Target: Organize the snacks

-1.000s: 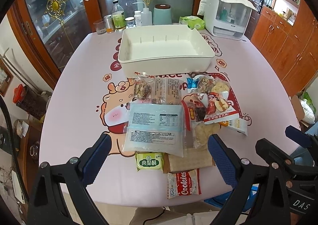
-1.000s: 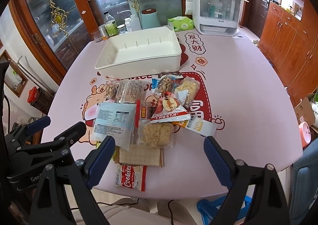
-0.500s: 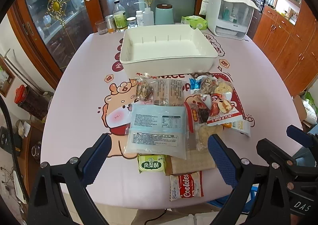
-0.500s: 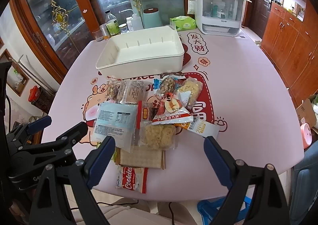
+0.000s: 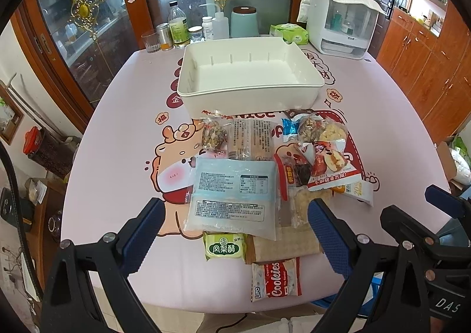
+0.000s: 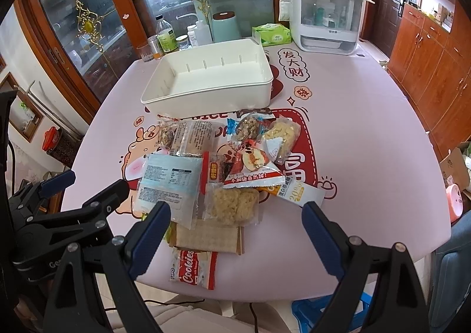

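While both views are eased slightly nearer since a second ago, nothing is picked yet. Left gripper (image 5: 234,212) and right gripper (image 6: 235,216) are held spread wide, empty. Crinkly plastic snack packets (image 5: 265,174) are heaped mid-table, just near of the empty rigid white rectangular plastic bin (image 5: 250,94); a glossy pale-blue flat pouch (image 5: 234,191) is framed.

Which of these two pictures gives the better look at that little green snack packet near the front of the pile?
The left wrist view. There the green packet lies fully visible with its label readable, just below the big pale blue bag. In the right wrist view it is almost entirely hidden behind the right gripper's left finger.
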Tool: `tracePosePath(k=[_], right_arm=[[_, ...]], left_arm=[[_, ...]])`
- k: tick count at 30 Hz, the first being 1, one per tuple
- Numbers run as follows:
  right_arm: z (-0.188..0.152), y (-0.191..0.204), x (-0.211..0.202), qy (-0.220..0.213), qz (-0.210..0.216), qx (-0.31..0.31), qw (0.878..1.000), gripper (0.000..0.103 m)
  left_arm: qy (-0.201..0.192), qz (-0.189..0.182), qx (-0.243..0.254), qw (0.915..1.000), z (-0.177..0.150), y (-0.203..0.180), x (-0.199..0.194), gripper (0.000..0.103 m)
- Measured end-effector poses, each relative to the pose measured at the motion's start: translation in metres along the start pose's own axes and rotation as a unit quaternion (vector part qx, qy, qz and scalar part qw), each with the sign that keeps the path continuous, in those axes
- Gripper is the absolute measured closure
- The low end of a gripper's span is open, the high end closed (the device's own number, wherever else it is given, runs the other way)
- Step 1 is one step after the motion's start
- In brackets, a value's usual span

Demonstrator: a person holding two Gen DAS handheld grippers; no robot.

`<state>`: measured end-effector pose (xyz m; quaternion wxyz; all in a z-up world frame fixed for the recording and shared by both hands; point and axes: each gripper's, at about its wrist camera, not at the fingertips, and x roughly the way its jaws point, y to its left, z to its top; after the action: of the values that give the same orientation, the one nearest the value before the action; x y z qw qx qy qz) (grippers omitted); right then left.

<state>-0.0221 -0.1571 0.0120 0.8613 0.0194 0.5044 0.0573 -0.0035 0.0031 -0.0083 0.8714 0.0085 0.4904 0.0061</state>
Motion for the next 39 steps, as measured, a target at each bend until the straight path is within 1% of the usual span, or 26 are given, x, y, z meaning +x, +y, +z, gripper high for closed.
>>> tracePosePath(k=[10, 15, 21, 24, 28, 32, 35, 39], right_arm=[[0.005, -0.005, 0.010, 0.009, 0.007, -0.005, 1.000, 0.011], [0.004, -0.012, 0.018, 0.020, 0.015, -0.003, 1.000, 0.011], [0.005, -0.020, 0.025, 0.034, 0.027, -0.001, 0.999, 0.012], [0.007, -0.028, 0.032, 0.045, 0.038, 0.002, 0.998, 0.011], [0.008, -0.043, 0.041, 0.041, 0.011, -0.005, 0.999, 0.012], [0.007, -0.061, 0.053, 0.050, 0.003, -0.006, 0.999, 0.012], [0.003, -0.071, 0.064, 0.058, -0.007, -0.014, 0.998, 0.012], [-0.006, -0.078, 0.081, 0.075, -0.003, -0.032, 0.997, 0.012]], left_arm=[[0.007, -0.001, -0.003, 1.0000, 0.003, -0.003, 0.008, 0.006], [0.021, -0.004, -0.007, 0.9998, 0.003, -0.006, 0.018, 0.006], [0.046, -0.009, -0.024, 0.9986, 0.000, -0.001, 0.032, 0.006], [0.057, -0.008, -0.041, 0.9975, 0.000, 0.010, 0.039, 0.006], [0.056, 0.029, -0.048, 0.9969, -0.003, 0.034, 0.049, 0.006], [0.073, 0.047, -0.058, 0.9946, -0.009, 0.059, 0.065, 0.006], [0.092, 0.048, -0.063, 0.9926, -0.019, 0.074, 0.079, 0.006], [0.120, 0.040, -0.055, 0.9904, -0.037, 0.078, 0.100, 0.006]])
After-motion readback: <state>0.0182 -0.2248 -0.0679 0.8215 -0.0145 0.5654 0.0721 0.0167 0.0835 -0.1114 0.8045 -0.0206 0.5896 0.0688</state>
